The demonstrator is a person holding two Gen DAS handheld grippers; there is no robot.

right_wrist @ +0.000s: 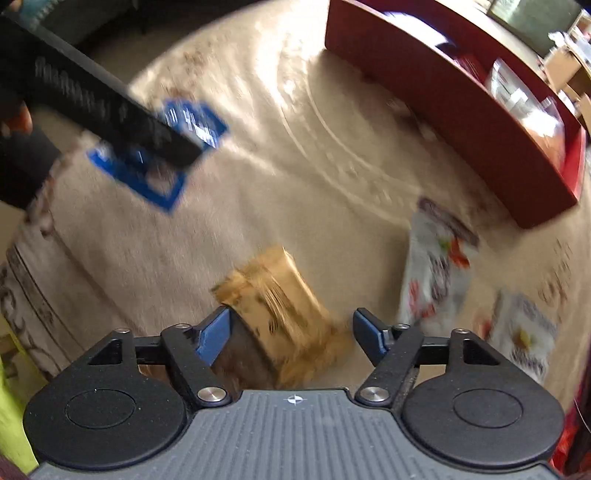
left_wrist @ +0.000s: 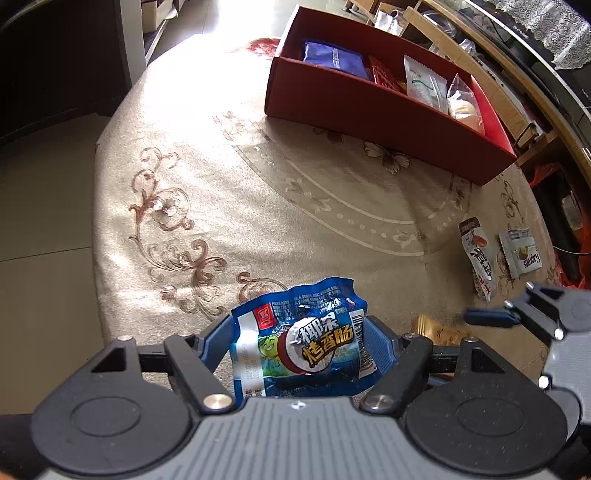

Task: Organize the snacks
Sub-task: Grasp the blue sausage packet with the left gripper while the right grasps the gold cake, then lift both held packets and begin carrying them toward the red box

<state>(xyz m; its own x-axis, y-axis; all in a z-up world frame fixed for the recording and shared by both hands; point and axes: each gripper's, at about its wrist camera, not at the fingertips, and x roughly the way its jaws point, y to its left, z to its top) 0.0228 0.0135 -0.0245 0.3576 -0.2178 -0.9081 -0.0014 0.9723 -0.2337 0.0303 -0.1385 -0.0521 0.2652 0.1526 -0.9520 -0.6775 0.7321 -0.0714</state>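
On a patterned beige tablecloth point(left_wrist: 258, 192) (sunlit), left gripper point(left_wrist: 299, 343) pinching blue snack packet point(left_wrist: 299, 332), right gripper point(right_wrist: 291, 328) spread

place: home | cues: patterned tablecloth point(left_wrist: 258, 192), lace-draped TV point(left_wrist: 546, 33)

The left gripper point(left_wrist: 299, 343), a black hand-held claw with blue pads and a ribbed grey body, points steeply downward. Its two blue fingers point(left_wrist: 216, 339) stand apart, and both press the sides of a crinkled blue plastic snack packet point(left_wrist: 301, 339) clamped between them, which sticks out past the fingertips.

The right gripper point(right_wrist: 291, 328), built the same way, also tips steeply down. Its blue fingers point(right_wrist: 212, 334) are spread on either side of a tan paper-wrapped snack block point(right_wrist: 280, 295); the left pad sits against the block's edge, while the right pad stands clear of it. That view is blurred. Seen from the left claw, the right one hangs just off to its right side.
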